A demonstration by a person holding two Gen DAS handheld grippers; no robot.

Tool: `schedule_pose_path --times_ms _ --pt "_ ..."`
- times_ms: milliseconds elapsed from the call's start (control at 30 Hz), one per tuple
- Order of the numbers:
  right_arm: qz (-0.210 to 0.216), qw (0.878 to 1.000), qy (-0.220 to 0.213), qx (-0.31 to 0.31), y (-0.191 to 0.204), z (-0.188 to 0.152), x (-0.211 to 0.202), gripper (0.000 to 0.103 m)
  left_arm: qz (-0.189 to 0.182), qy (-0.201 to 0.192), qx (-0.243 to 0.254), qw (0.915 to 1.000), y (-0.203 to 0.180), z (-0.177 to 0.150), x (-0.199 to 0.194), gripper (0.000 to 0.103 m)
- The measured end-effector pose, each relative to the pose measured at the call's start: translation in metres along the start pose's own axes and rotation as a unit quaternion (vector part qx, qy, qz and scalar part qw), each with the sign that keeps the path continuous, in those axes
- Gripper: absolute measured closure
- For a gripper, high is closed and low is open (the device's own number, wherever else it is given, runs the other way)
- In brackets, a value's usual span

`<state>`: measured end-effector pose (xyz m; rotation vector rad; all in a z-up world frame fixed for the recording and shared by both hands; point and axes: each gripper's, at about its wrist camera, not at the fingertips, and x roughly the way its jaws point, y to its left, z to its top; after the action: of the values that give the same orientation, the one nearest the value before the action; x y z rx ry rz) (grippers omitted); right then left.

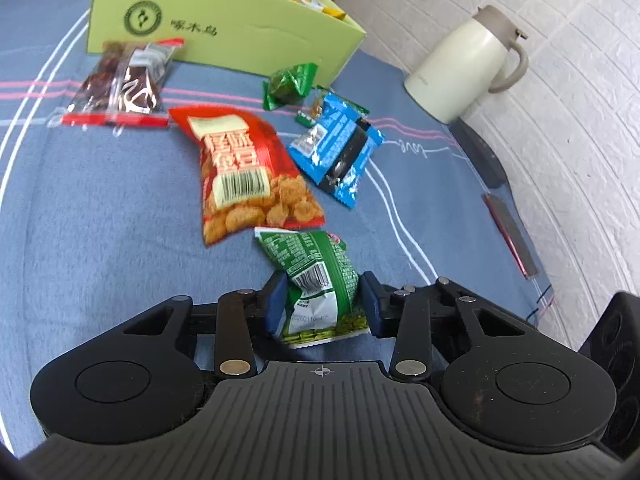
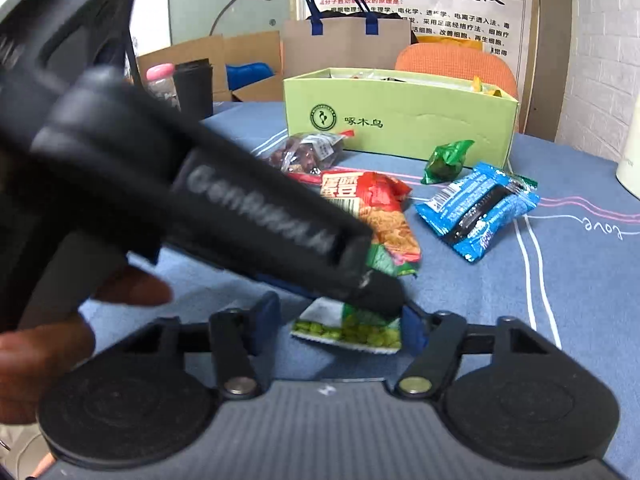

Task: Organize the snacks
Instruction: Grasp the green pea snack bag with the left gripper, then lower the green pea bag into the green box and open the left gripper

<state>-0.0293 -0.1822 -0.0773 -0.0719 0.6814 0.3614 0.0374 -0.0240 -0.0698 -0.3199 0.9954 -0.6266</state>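
Observation:
My left gripper point(image 1: 323, 305) has its blue pads on both sides of a green pea snack packet point(image 1: 316, 280) lying on the blue cloth, jaws closed against it. The same packet point(image 2: 352, 326) shows in the right wrist view under the left gripper's body point(image 2: 224, 200). My right gripper point(image 2: 340, 328) is open, its fingers wide apart around that spot. Beyond lie a red snack bag point(image 1: 244, 168), a blue packet point(image 1: 340, 148), a small green packet point(image 1: 290, 85) and a clear red-date bag point(image 1: 120, 84). A green box point(image 1: 224, 28) holding snacks stands behind.
A cream thermos jug point(image 1: 468, 64) stands at the right by a white brick wall. The table's right edge has a red strip point(image 1: 510, 236). In the right wrist view a paper bag point(image 2: 344, 48), an orange chair point(image 2: 456, 64) and bottles point(image 2: 176, 84) are behind the table.

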Motion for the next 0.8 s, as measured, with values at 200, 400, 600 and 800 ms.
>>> schedule_pose_path --times_ms 200,400,600,800 --pt "0.022 1.0 0.005 -0.018 0.031 0.006 0.005 0.03 0.046 -0.016 0.008 0.9988 0.001 -0.012 -0.025 0.086" --pt "0.06 0.998 0.006 -0.032 0.06 0.006 0.011 0.023 0.073 -0.032 -0.006 0.9968 0.026 -0.018 -0.051 0.082" --pt "0.048 0.998 0.011 -0.044 0.065 0.008 0.012 0.022 0.06 -0.035 -0.007 0.9975 0.035 -0.02 -0.05 0.075" --pt "0.02 0.996 -0.005 -0.084 0.054 0.04 0.01 0.034 0.028 -0.048 -0.008 0.9984 0.031 -0.002 -0.056 0.092"
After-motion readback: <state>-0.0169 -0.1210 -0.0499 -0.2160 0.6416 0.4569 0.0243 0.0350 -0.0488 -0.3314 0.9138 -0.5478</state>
